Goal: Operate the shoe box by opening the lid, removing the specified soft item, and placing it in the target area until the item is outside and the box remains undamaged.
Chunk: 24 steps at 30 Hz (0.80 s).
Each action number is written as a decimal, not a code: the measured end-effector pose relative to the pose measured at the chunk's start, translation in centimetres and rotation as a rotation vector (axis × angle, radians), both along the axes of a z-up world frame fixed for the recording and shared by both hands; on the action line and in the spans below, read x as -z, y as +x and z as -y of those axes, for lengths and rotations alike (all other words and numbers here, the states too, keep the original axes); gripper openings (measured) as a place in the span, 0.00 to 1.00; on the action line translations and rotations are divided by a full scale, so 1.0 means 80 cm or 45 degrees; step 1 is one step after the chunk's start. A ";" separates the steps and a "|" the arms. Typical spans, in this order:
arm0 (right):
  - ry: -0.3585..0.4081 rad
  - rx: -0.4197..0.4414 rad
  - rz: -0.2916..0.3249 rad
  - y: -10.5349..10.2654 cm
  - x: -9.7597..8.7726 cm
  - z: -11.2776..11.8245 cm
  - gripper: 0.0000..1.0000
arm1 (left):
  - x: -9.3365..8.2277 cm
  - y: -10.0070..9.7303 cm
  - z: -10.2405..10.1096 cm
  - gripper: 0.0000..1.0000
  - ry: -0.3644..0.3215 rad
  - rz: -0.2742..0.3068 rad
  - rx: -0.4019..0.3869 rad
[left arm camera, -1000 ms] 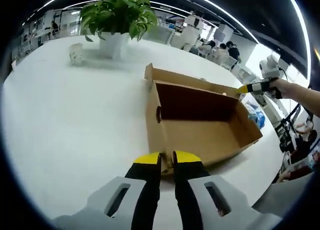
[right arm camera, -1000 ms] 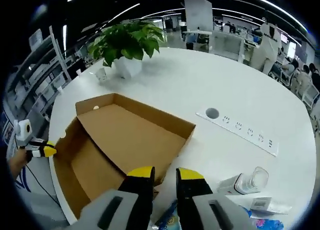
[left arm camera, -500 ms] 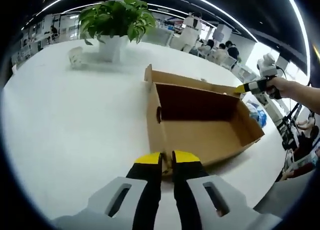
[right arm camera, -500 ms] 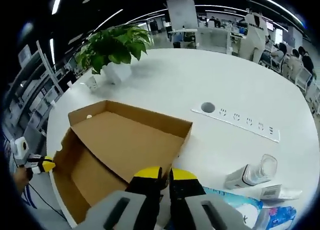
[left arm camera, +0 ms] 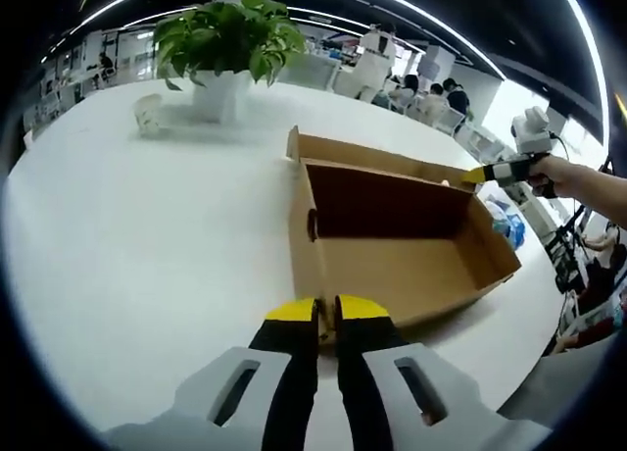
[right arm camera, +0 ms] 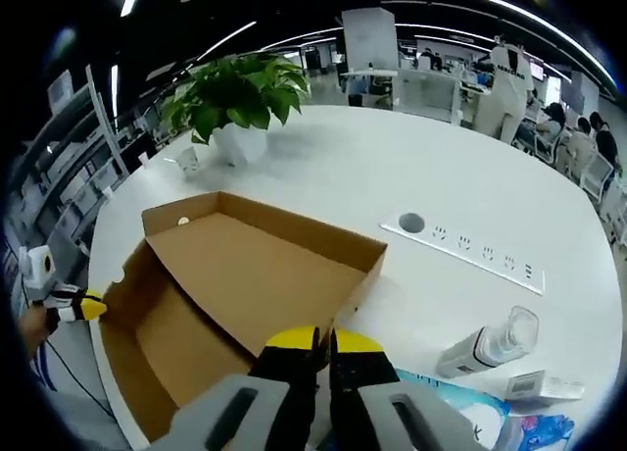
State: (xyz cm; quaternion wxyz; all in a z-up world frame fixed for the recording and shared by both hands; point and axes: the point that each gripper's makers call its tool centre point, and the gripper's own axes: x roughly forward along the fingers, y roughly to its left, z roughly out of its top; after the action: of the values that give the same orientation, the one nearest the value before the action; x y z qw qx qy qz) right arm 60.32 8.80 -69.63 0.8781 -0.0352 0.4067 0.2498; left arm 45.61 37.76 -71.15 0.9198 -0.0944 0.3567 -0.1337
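An open brown cardboard shoe box (left arm camera: 392, 235) lies on the white table (left arm camera: 127, 235); its inside shows bare cardboard. My left gripper (left arm camera: 326, 311) is shut on the box's near corner, with cardboard between the yellow tips. In the right gripper view the box (right arm camera: 245, 275) lies ahead with its flat lid panel toward me, and my right gripper (right arm camera: 323, 341) is shut at that panel's near edge. The right gripper (left arm camera: 495, 172), held by a hand, meets the box's far edge. The left gripper (right arm camera: 73, 302) is at the box's far corner. A blue and white soft pack (right arm camera: 451, 402) lies beside the box.
A potted plant (left arm camera: 220, 39) and a small cup (left arm camera: 149, 108) stand at the table's far side. A socket strip (right arm camera: 470, 255) is set into the table. A clear bottle (right arm camera: 495, 343) and a small white carton (right arm camera: 544, 384) lie near the soft pack.
My right gripper's jaws have closed from open to shut at the lid panel's edge. The left gripper has kept its hold on the box corner.
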 end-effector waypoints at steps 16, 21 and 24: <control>0.046 -0.117 0.113 -0.011 -0.012 -0.008 0.00 | -0.001 -0.002 0.000 0.02 -0.023 0.004 -0.024; 0.050 -0.159 0.150 -0.014 -0.015 -0.010 0.00 | -0.001 -0.002 0.000 0.02 -0.019 0.002 -0.024; 0.053 -0.181 0.170 -0.015 -0.018 -0.012 0.00 | -0.001 -0.003 0.000 0.02 -0.025 0.003 -0.028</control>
State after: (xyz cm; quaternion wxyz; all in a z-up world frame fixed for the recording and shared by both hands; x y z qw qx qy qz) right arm 59.11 9.79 -68.16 0.8837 -0.0623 0.3386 0.3170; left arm 45.38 37.79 -71.07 0.9206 -0.1073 0.3533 -0.1271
